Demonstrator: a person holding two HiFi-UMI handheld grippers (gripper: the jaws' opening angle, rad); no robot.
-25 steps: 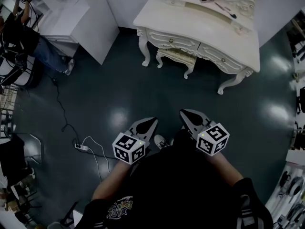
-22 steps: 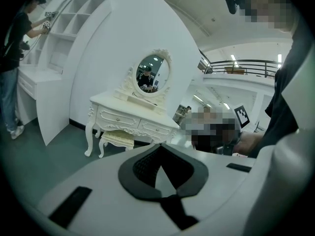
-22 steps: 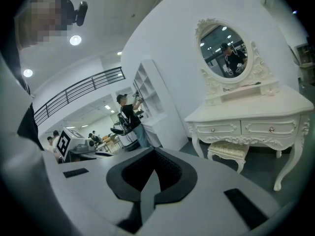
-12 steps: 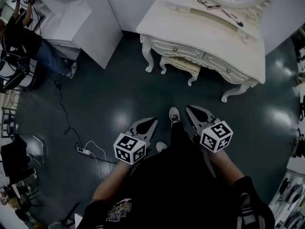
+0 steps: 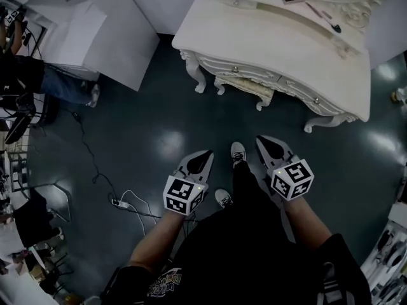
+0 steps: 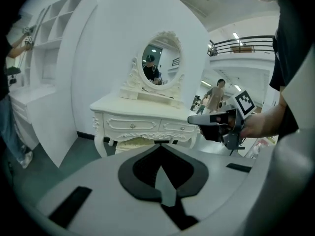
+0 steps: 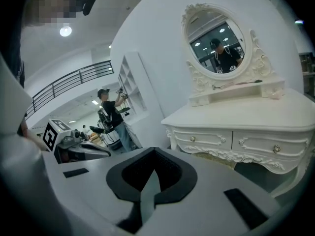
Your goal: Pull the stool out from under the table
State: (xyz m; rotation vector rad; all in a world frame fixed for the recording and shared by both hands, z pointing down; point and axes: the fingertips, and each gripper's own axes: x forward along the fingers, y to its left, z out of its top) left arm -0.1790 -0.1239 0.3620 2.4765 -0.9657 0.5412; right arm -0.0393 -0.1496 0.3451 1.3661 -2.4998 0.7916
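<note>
Both of your tools are clenched, with nothing between the jaws. The left tool [image 5: 203,157] and the right tool [image 5: 264,143] hang side by side in front of you, tips aimed toward 12 o'clock, the right one a little nearer the desk [image 5: 273,43].

The stool [image 5: 246,86] sits tucked under the desk, at about 12 o'clock from the tools and well apart from both. Only its cream cushioned edge and curved legs show beneath the carved drawer front.

The desk fills the 12 to 1 o'clock part of the head view, and an oval mirror [image 6: 161,64] stands on its back edge. One of your shoes [image 5: 238,151] shows on the dark floor [image 5: 159,126] between the two tool tips.

At 8 o'clock a power strip [image 5: 117,202] lies on the floor with its white cable. At 10 o'clock another person [image 5: 25,75] stands by a white shelving unit [image 5: 95,24].
</note>
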